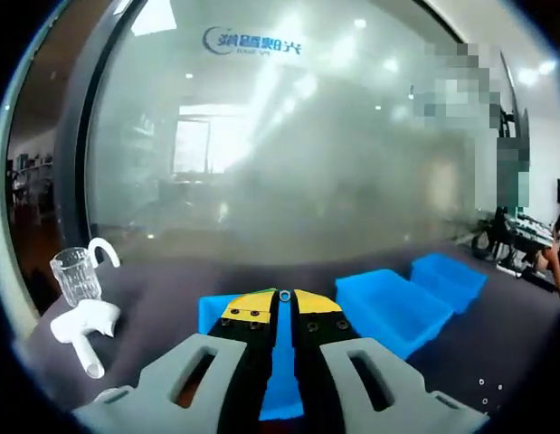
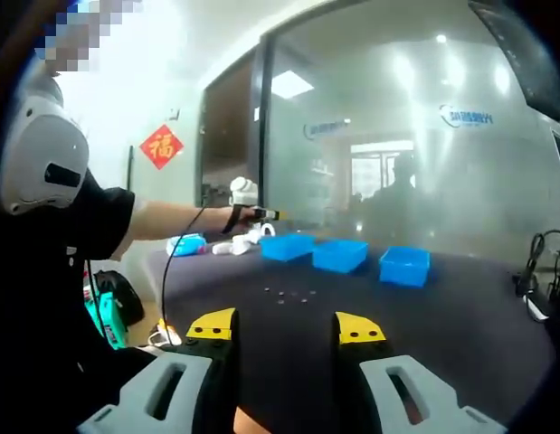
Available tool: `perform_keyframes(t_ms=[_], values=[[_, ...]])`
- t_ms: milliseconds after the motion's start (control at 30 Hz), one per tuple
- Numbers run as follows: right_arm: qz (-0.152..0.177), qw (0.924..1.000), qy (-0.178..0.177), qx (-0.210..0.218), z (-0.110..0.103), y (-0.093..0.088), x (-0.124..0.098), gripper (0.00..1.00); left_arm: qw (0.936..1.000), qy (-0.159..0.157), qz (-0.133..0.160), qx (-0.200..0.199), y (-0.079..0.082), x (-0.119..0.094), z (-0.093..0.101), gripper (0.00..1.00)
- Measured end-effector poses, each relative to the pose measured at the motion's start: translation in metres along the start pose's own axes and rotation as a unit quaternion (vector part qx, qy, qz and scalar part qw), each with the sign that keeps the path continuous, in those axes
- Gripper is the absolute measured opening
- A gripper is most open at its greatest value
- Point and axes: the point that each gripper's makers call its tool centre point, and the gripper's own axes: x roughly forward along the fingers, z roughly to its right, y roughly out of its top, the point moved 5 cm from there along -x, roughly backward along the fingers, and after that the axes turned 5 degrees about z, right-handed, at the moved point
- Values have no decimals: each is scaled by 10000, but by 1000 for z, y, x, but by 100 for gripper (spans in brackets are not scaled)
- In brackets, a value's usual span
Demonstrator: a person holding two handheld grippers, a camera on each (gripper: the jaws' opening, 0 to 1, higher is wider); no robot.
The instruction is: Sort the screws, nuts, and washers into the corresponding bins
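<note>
Left gripper [image 1: 283,312] jaws pressed together, nothing visible between them, over the nearest blue bin [image 1: 281,362]. Right gripper [image 2: 287,327] gaping, empty; small hardware [image 2: 289,292] lies on the dark table [image 2: 460,316] ahead, short of the bins. Approach low, pick singly.

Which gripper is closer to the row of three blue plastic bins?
Left. The left gripper, jaws shut, hovers right over the nearest of the blue plastic bins. The right gripper, jaws open, is held well back across the dark table.
</note>
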Motion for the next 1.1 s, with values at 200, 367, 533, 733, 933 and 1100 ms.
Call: perform_keyframes(t_ms=[200, 367, 533, 733, 933, 1100], values=[[2, 10000, 15, 7, -2, 0, 0, 36, 10000, 5, -26, 28, -3, -1, -1, 6], [22, 10000, 2, 4, -2, 1, 0, 36, 9996, -267, -8, -95, -4, -4, 2, 31], [37, 10000, -12, 7, -2, 1, -1, 36, 9989, -382, -137, 232, -10, -12, -2, 37], [81, 10000, -14, 3, -1, 3, 0, 36, 9980, -568, -109, 272, -12, -34, 5, 41], [107, 9999, -21, 5, 0, 4, 1, 36, 9961, -824, 8, 320, -9, -61, 22, 44], [149, 9999, -53, -10, 2, 6, 2, 36, 9913, -1184, 236, 517, -4, -115, 62, 46]])
